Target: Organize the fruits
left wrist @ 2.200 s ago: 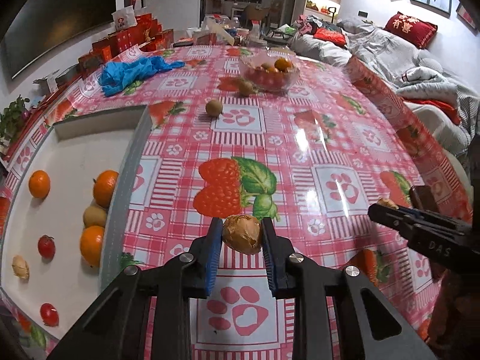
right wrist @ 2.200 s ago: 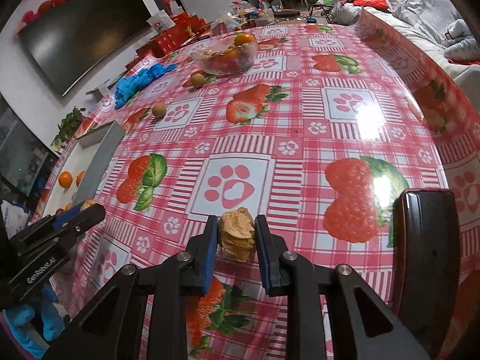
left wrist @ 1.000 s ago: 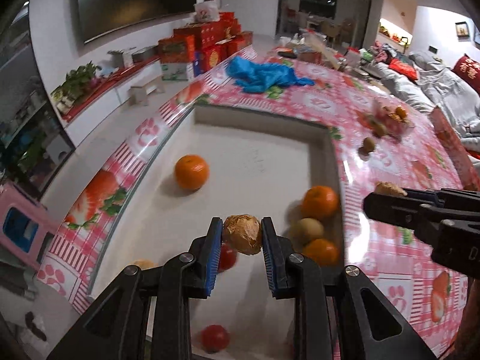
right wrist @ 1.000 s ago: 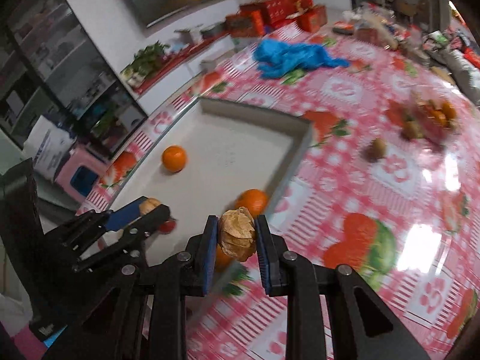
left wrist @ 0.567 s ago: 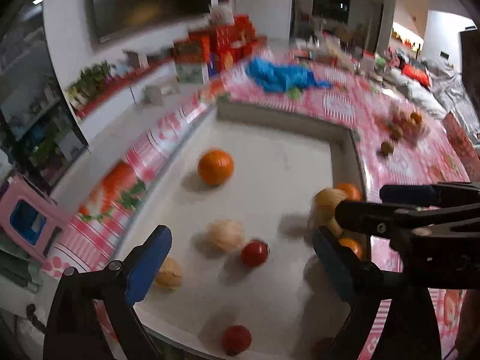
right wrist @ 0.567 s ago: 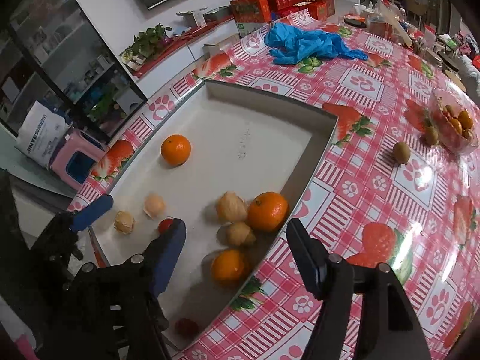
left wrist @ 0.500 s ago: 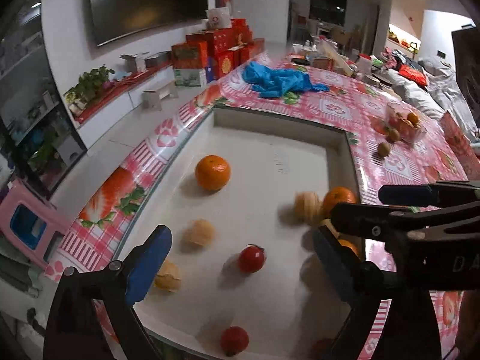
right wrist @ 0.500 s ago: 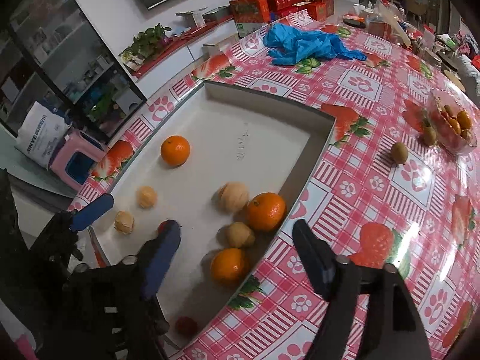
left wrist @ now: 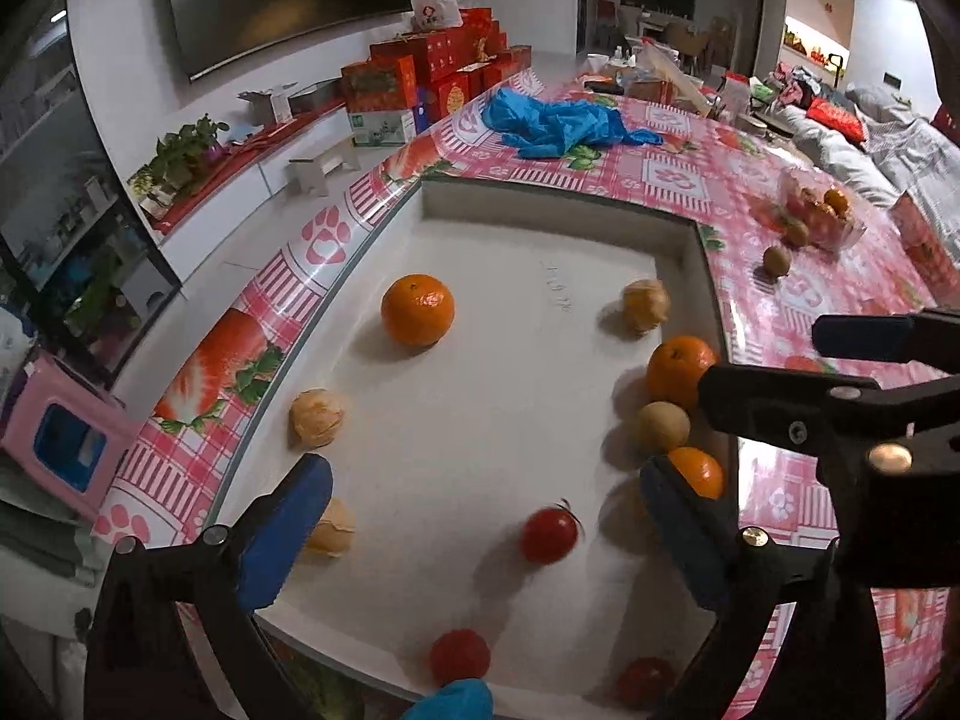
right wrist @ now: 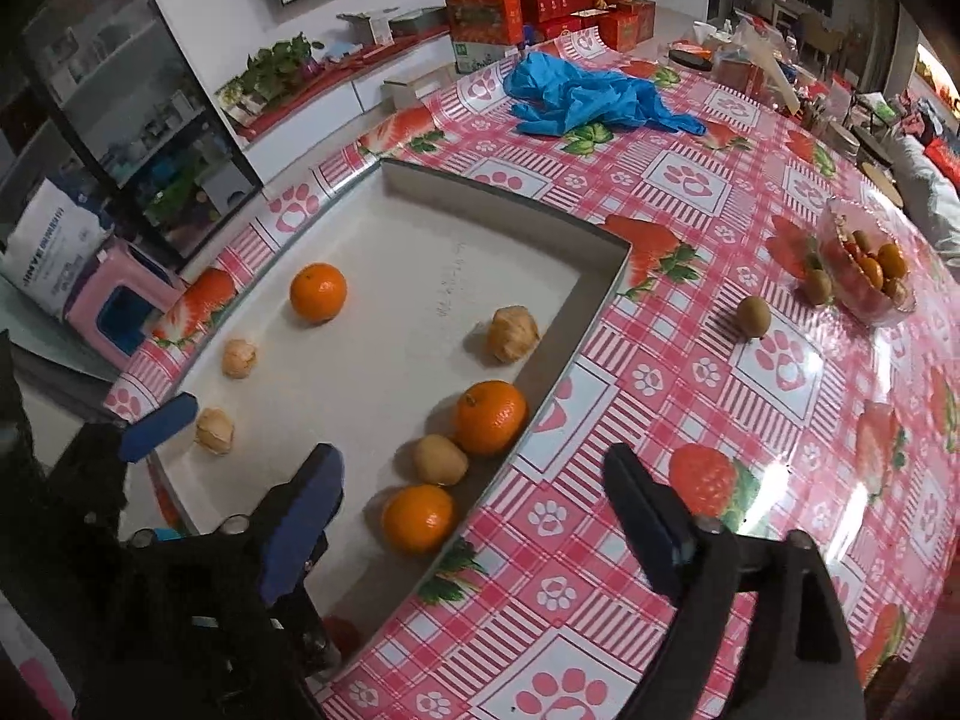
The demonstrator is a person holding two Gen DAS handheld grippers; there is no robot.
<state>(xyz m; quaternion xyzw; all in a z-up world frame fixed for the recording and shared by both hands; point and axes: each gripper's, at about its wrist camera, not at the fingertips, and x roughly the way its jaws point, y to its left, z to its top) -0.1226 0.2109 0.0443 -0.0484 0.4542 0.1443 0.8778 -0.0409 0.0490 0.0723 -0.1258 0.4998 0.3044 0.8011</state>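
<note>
A white tray (left wrist: 540,204) (right wrist: 600,300) holds three oranges (left wrist: 418,310) (right wrist: 318,292), a kiwi (left wrist: 663,426) (right wrist: 441,459), small tomatoes (left wrist: 549,534) and three papery husked fruits. One husked fruit (left wrist: 645,305) (right wrist: 512,333) lies near the tray's far right wall; two others (left wrist: 317,417) (right wrist: 239,358) sit along the left wall. My left gripper (left wrist: 480,480) hovers over the tray's near end, jaws opening, nothing between them. My right gripper (right wrist: 471,462) hangs over the tray's right wall, jaws also opening and empty.
On the strawberry-print tablecloth lie a blue plastic heap (left wrist: 558,123) (right wrist: 594,99), a glass bowl of fruit (right wrist: 867,267) and two loose kiwis (right wrist: 753,315). Red boxes (left wrist: 432,72) stand at the back. The table edge drops off left of the tray, above a pink stool (right wrist: 120,306).
Both grippers went from shut on a husked fruit to wide open. Both fruits dropped into the tray and rolled apart, one leftward, one toward the far right wall.
</note>
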